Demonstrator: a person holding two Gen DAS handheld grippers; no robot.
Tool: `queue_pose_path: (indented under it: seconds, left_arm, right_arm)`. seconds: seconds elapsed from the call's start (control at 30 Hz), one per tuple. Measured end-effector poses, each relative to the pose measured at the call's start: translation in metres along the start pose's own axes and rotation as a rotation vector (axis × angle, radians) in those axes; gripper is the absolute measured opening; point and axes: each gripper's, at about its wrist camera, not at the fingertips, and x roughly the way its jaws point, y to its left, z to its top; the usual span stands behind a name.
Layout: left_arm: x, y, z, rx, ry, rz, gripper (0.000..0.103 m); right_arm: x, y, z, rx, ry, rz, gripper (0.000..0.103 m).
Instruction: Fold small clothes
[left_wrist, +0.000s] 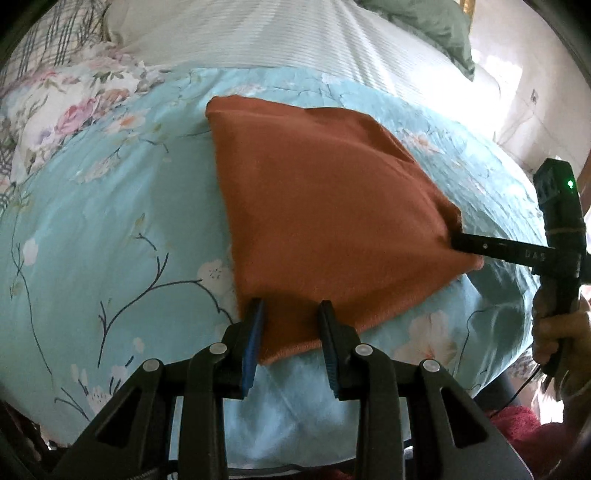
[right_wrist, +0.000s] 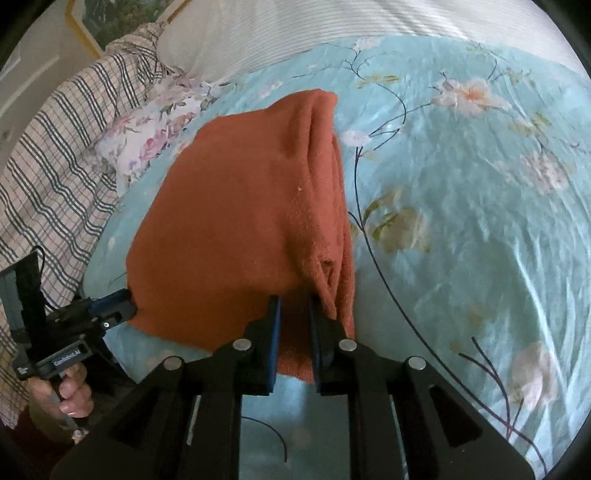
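- Left wrist view: the left claw (left_wrist: 291, 314) is gripping the near edge of the rust-orange fleece garment (left_wrist: 325, 206), which is lying on the pale-blue floral bedspread (left_wrist: 110, 229); at 3 o'clock, the right claw (left_wrist: 460, 242) is pinching its corner.
- Right wrist view: the right claw (right_wrist: 294, 306) is clenching the garment's (right_wrist: 236, 221) bunched hem; at 9 o'clock, the left claw (right_wrist: 127, 301) is clamping the far edge.

The cloth (left_wrist: 325, 206) lies on the quilt (left_wrist: 110, 229). In the left wrist view the left gripper (left_wrist: 291, 310) meets its 6 o'clock edge, the right gripper (left_wrist: 458, 240) its 3 o'clock corner. A pillow (left_wrist: 74, 107), seemingly, sits at 10 o'clock on the quilt.
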Motion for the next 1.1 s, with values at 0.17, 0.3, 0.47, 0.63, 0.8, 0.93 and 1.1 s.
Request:
queue_pose_path:
  seconds: [0.17,0.3,0.47,0.63,0.8,0.93,1.1]
  left_arm:
    - [0.003,-0.003,0.002,0.009,0.003,0.017,0.031]
    - [0.004,-0.003,0.002,0.005,0.002,0.022,0.032]
    - [0.004,0.001,0.001,-0.017,0.000,-0.002,0.032]
    - [0.004,0.003,0.002,-0.032,0.001,-0.005,0.033]
    - [-0.010,0.000,0.007,-0.066,0.003,0.031,0.040]
    - [-0.024,0.003,0.005,-0.098,-0.015,0.095,0.058]
    - [-0.030,0.005,0.001,-0.107,-0.020,0.151,0.068]
  right_arm:
    - [-0.015,0.019,0.012,-0.061,-0.062,0.001,0.029]
    - [-0.006,0.034,0.040,-0.105,-0.100,0.001,0.044]
    - [0.035,0.001,0.052,-0.039,-0.028,-0.125,0.046]
    - [0.018,-0.020,0.045,0.046,-0.067,-0.067,0.049]
    - [-0.011,0.000,0.037,-0.027,-0.096,-0.050,0.050]
    - [-0.020,0.006,0.026,-0.029,-0.084,-0.025,0.051]
    - [-0.021,0.014,0.014,-0.032,-0.066,-0.020,0.051]
